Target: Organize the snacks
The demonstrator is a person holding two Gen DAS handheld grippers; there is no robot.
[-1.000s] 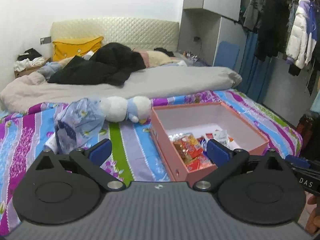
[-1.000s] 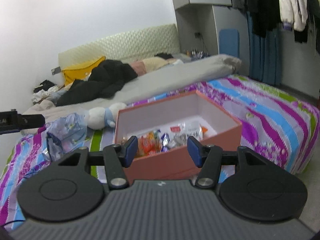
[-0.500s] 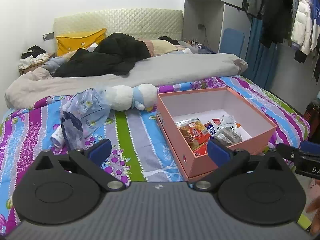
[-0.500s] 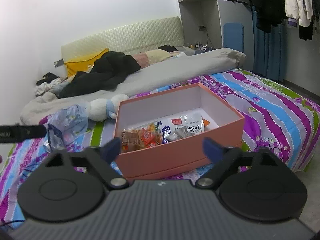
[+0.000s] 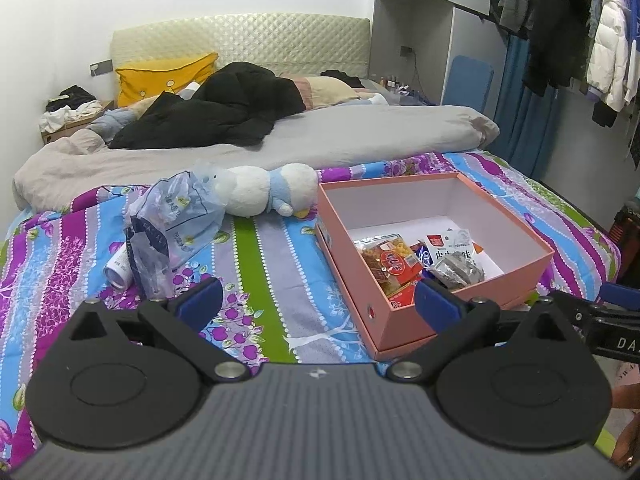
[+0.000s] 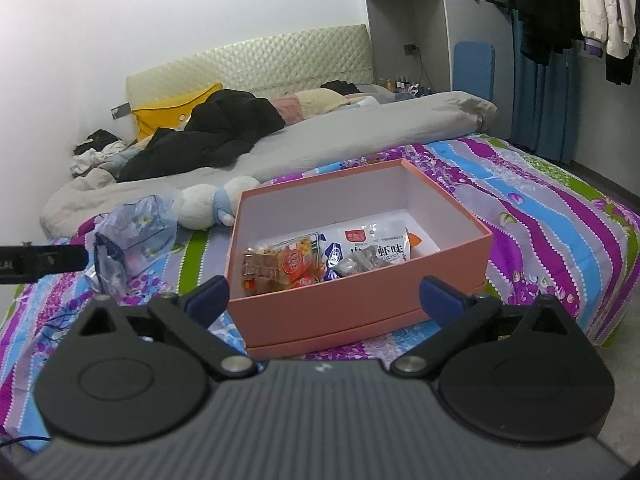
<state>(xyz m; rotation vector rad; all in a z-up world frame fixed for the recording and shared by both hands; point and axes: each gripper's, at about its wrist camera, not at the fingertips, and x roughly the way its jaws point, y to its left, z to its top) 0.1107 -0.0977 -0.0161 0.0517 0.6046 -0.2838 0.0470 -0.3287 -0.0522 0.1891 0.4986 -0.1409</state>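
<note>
— So where are the snack packets [image 6: 320, 258] sitting?
— Inside the open pink cardboard box [image 6: 360, 304] near the striped bed's [image 6: 560, 216] foot edge.
— And the grippers?
— Right gripper [image 6: 324, 294] has just been opening wide, gripping nothing; left gripper [image 5: 318, 300] is gaping, empty.

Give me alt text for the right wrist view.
An open pink box on a striped bedspread holds several snack packets, framed by the right tool, wide open and empty. A plush toy and crumpled plastic bag lie left.
</note>
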